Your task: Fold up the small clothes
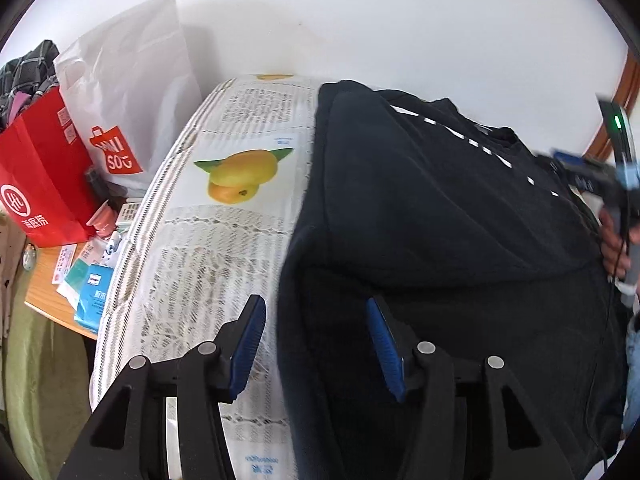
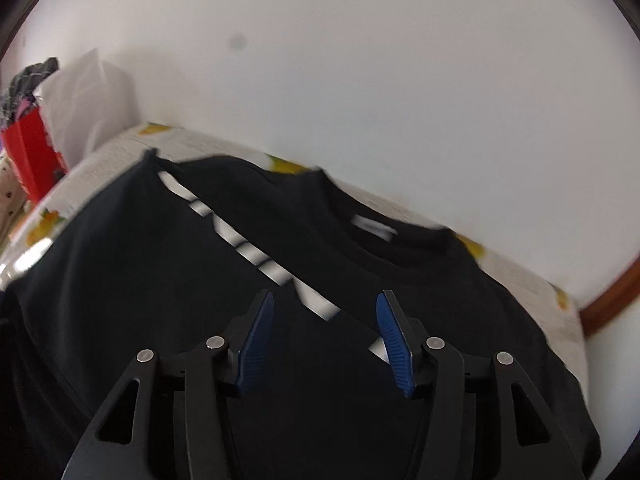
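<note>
The left gripper (image 1: 316, 344) hangs closest to its camera, its blue pads (image 1: 248, 344) standing well apart with nothing pinched between them; the left edge of the black T-shirt (image 1: 440, 220) runs through the gap, and whether either pad touches the cloth cannot be told. The right gripper (image 2: 325, 340) is likewise open and empty above the shirt, its blue pads (image 2: 256, 344) spread over the dark fabric. No earlier view is at hand to compare.

The T-shirt lies spread on a surface covered with a printed sheet (image 1: 224, 208) showing mangoes and lines of text; it takes up the right part of that cover, with its collar (image 2: 384, 248) and a white label (image 2: 372, 229) toward the far edge. A broken white stripe (image 2: 248, 248) crosses the chest along a fold. The near hem is cut off by the frame and the shirt's black folds are hard to separate. The right wrist view is smeared by motion, so edges there are soft.

At the right border of the left view, a hand (image 1: 612, 240) with the other device shows only in part.

Beyond the cover's left edge sits a wooden tabletop (image 1: 44, 276) crowded with a red bag (image 1: 40, 176), a white bag (image 1: 128, 80) and small packets (image 1: 92, 292). A plain white wall (image 1: 380, 20) closes the room, with brown wood trim (image 2: 608, 300) at the right.
</note>
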`<state>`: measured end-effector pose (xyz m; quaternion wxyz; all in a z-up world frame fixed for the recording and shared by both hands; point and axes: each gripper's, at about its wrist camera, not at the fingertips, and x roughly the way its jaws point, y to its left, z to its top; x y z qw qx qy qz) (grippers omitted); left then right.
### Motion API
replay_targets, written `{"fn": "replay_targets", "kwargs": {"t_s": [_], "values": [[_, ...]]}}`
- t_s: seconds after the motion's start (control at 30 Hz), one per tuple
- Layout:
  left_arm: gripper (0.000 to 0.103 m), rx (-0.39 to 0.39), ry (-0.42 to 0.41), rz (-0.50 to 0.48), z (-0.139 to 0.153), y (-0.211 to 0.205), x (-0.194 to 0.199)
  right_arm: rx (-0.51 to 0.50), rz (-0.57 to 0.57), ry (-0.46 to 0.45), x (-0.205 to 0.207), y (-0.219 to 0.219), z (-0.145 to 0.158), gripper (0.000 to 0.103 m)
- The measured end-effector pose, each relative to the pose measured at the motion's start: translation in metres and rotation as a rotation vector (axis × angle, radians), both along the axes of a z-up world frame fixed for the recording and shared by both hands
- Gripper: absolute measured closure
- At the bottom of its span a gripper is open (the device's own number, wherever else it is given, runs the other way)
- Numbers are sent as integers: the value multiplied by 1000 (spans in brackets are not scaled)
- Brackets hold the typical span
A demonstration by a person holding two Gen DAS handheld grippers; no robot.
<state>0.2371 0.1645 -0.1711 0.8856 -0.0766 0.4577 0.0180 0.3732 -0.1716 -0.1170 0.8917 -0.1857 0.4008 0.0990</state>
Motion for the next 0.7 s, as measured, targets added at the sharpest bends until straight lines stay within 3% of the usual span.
{"fn": "replay_targets", "kwargs": {"t_s": [0.17,0.27,0.37,0.47,0.53,0.6,0.7], "values": [[47,25,15,-30,2,-14,-12,-16,-284,75,-37,-138,-14,44],[43,37,37,-33,-4,-20,-20,86,-389,131,-57,-192,-29,43],[43,65,78,-27,-12,-25,-26,196,-404,154,-61,-208,-46,43],[43,66,105,-14,-13,-29,-35,175,-414,110,-64,-208,-48,46],[43,72,106,-17,-10,-33,-41,202,-434,111,-68,-207,-39,64],[43,89,103,-20,-7,-39,-46,235,-416,88,-86,-209,-23,64],[43,87,106,-24,-4,-47,-52,217,-441,2,-121,-226,4,55]]}}
